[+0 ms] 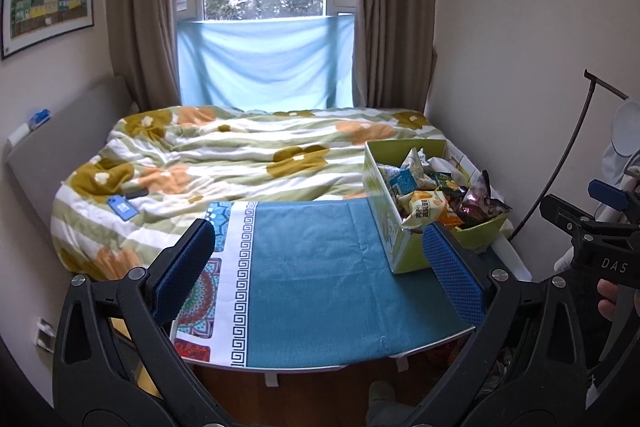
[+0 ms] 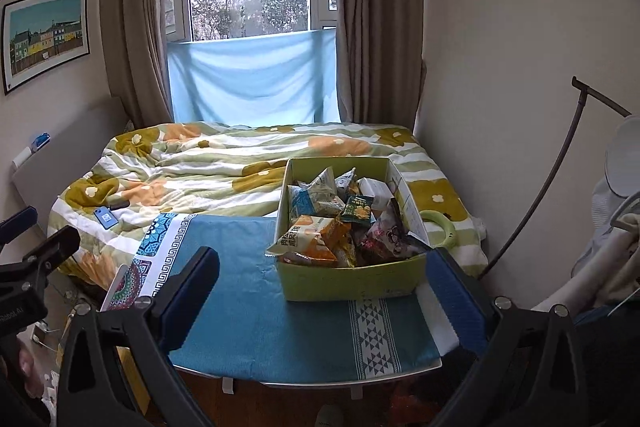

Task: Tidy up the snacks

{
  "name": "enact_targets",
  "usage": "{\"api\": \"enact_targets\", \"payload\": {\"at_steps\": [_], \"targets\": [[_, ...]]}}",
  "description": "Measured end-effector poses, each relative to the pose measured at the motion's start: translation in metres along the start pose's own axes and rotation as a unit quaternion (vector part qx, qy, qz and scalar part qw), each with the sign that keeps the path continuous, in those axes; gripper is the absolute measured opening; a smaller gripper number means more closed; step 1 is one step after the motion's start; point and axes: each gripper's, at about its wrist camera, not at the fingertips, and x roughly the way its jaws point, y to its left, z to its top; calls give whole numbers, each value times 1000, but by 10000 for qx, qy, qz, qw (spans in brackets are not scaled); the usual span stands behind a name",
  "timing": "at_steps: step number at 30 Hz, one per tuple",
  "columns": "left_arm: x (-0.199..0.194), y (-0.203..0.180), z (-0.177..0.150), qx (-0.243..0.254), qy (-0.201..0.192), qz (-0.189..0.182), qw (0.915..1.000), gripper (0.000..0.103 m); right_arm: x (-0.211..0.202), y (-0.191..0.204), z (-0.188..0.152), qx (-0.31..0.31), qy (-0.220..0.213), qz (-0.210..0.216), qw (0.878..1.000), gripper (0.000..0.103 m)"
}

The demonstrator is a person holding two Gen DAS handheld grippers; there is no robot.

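Left wrist view: the left gripper is spread wide, holding nothing, above the teal cloth covering a small table. A green box sits on the cloth's far right part, against the bed. Snack packets fill the box in a loose heap. Right wrist view: the right gripper is also spread wide and empty, just short of the box's near wall. A floral blanket lies beyond the box, a blue card on it to the box's left.
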Motion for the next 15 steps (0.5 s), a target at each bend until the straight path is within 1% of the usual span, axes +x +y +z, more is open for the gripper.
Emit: {"api": "enact_targets", "payload": {"at_steps": [7,15], "targets": [[-3,-2,-3,8,-29,35,10000,102,-6,0,-8,25,-32,-11,10000,103],[1,-6,-1,16,-77,70,9999,102,-5,-1,-7,45,-12,64,10000,103]]}}
